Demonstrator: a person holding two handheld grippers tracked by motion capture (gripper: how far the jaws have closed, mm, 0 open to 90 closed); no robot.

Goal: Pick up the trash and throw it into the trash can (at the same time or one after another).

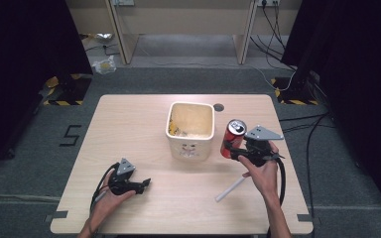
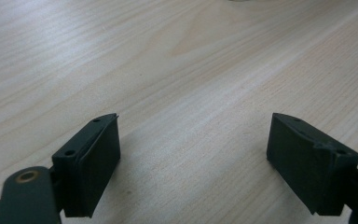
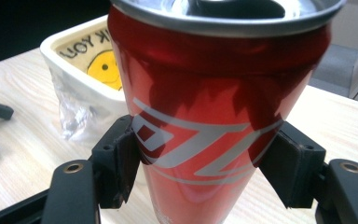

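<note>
Red can (image 3: 205, 121) sits pinched between the right gripper (image 1: 238, 148) jaws, lifted off the table (image 1: 144, 124) just right of the cream bin (image 1: 190, 130); its base is cut off in the right gripper view. Left gripper (image 2: 193, 158), spread, rests over bare wood.

Pale wooden table (image 1: 129, 129), a cream tub (image 1: 190, 130) standing mid-table toward the far edge, a white stick (image 1: 231, 189) lying near the right front corner, small dark hole (image 1: 219, 107) by the far edge.
</note>
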